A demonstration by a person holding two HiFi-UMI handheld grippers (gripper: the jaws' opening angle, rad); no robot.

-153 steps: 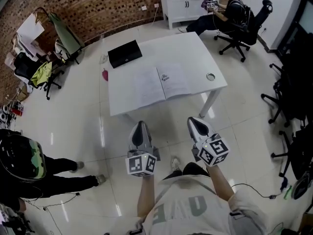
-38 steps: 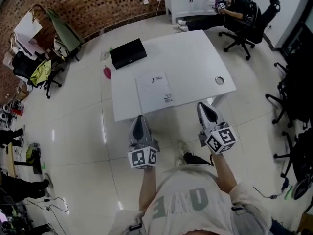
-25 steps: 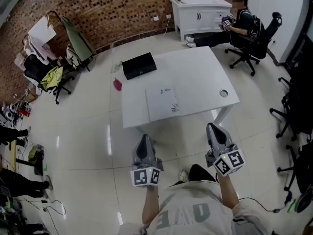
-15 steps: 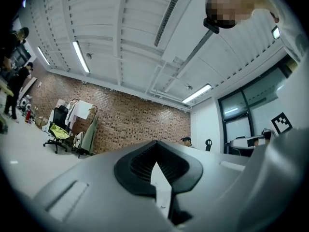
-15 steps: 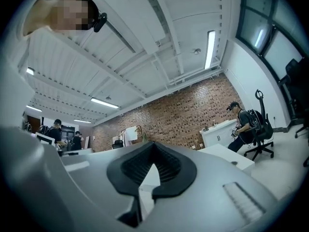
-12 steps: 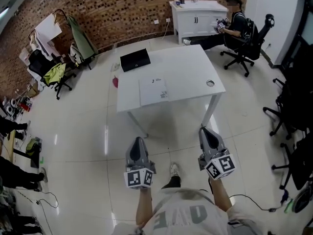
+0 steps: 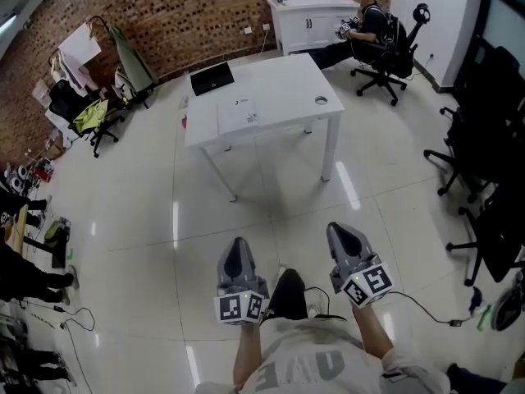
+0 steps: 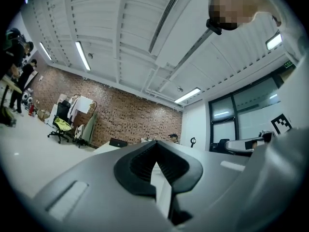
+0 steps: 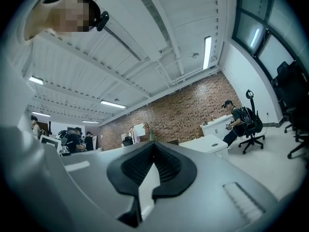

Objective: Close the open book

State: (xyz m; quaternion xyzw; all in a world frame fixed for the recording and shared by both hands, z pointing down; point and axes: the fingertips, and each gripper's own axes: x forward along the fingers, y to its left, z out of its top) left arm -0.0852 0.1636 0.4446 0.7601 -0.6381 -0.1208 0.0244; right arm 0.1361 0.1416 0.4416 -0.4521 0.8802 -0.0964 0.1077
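Head view shows my left gripper (image 7: 239, 253) and right gripper (image 7: 343, 240) low over the tiled floor (image 7: 123, 220). Both have their jaws pressed together on nothing, as each gripper view confirms. The book (image 7: 238, 116) lies closed on the white table (image 7: 287, 89), well apart from me, near a flat black case (image 7: 212, 78).

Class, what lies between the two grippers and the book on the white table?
Head view: only bare tiled floor, then the table edge, separates the left gripper and right gripper from the book.
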